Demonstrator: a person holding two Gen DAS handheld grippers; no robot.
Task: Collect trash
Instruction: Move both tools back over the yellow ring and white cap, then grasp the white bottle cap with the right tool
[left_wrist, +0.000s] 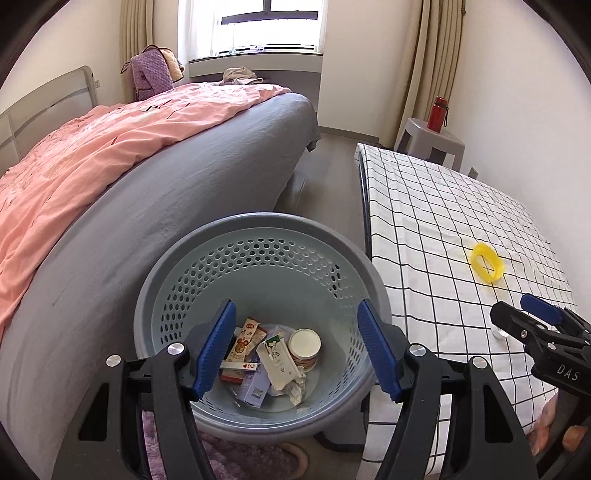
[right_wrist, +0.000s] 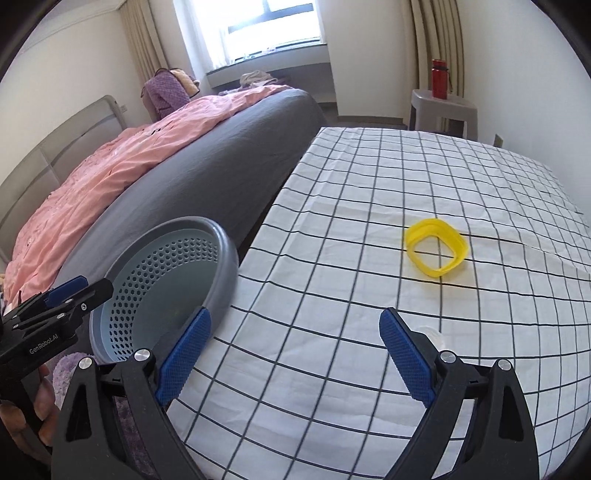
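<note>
The grey perforated bin (left_wrist: 258, 258), standing just off the desk's left edge beside the bed (left_wrist: 110, 166), already holds wrappers, a playing card, a small box and a paper cup (left_wrist: 304, 347) — so most collecting looks done. The left tongs (left_wrist: 295, 350) hover over it, spread wide and empty. Left on the checked desk (right_wrist: 332, 184): a yellow ring (right_wrist: 436, 247) mid-surface and something small and white — partly hidden — near the right tongs (right_wrist: 295, 362), also wide apart, gripping nothing.

Checked-cloth table (right_wrist: 332, 206) – 1 yellow ring (right_wrist: 436, 246) lying toward its far right side, 1 small white cap (right_wrist: 436, 334) near the front edge.
</note>
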